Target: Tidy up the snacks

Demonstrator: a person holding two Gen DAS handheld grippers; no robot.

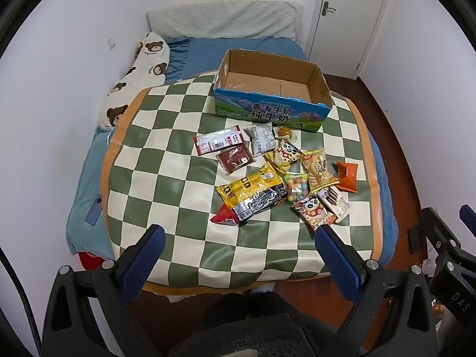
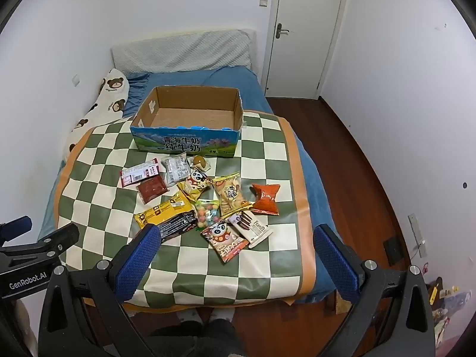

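Claws (image 1: 238, 238) gape above checkered mat (image 1: 166, 160) on blue bed (image 1: 232, 46).

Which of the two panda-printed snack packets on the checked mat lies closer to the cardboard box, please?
The yellow-edged panda packet, just before the milk-printed cardboard box; the pink-orange panda packet lies at the pile's near edge.

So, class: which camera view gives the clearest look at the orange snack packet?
The right wrist view: the orange snack packet lies apart from the pile, whole and fairly central. The left wrist view shows it whole too, but smaller and further toward the right side.
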